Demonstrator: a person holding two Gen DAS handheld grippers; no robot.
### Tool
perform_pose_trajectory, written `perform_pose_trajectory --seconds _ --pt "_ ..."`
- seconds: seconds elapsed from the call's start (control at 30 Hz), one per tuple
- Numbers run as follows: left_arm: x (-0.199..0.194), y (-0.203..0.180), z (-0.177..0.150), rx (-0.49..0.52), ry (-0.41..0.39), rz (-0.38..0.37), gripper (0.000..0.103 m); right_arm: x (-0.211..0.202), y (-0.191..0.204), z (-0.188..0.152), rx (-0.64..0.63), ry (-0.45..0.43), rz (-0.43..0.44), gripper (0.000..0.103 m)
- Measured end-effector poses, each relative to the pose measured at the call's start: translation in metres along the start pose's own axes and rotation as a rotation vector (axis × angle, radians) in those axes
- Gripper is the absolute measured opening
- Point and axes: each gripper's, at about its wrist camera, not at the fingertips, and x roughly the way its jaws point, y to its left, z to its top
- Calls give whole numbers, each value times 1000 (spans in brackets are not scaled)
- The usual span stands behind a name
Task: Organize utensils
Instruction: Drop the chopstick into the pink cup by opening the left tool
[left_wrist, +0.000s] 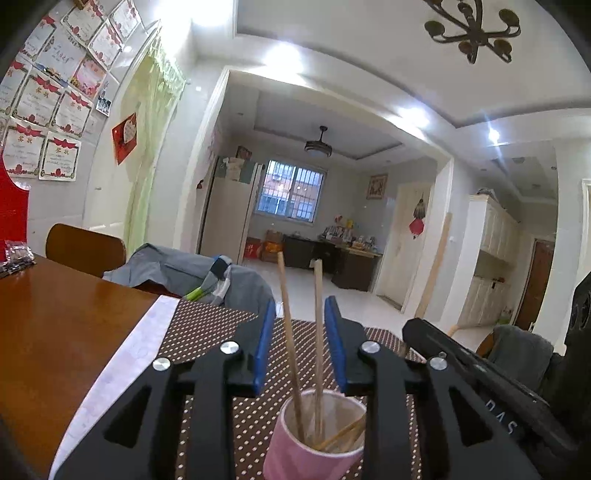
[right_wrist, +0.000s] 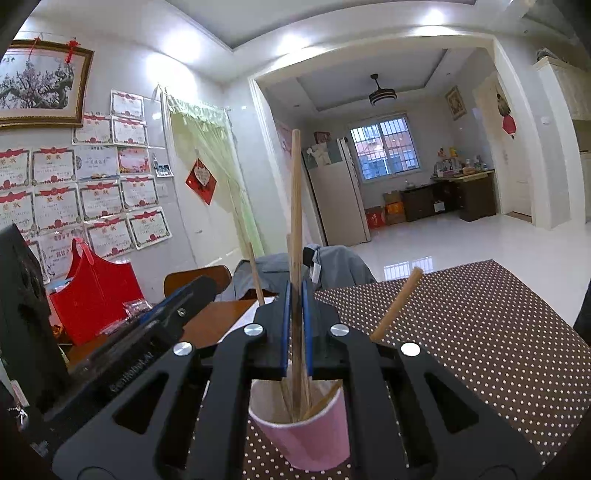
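A pink paper cup (left_wrist: 295, 443) stands on the brown dotted placemat (left_wrist: 221, 325), close under both grippers. Several wooden chopsticks lean in it. My left gripper (left_wrist: 300, 306) is open above the cup; two upright chopsticks (left_wrist: 317, 325) rise between its blue pads without being pressed. My right gripper (right_wrist: 296, 284) is shut on one long upright chopstick (right_wrist: 295, 203), whose lower end reaches into the pink cup (right_wrist: 310, 439). Another chopstick (right_wrist: 397, 304) leans out of the cup to the right. The held chopstick (left_wrist: 436, 266) also shows slanting at the right of the left wrist view.
The placemat lies on a brown wooden table (left_wrist: 55, 325). A red bag (right_wrist: 96, 291) and a small packet (left_wrist: 14, 254) sit near the wall. Behind the table a grey garment (left_wrist: 177, 269) hangs over a chair (left_wrist: 85, 247). Beyond it is white tiled floor.
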Motion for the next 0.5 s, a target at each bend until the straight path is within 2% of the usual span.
perform_pose_trajectory --seconds 0.1,0.5 --pt "-1 0 -1 18 37 28 29 -1 0 -3 0 10 -11 7" --pt "-20 2 -3 28 97 29 40 -8 3 -10 12 67 -44 8"
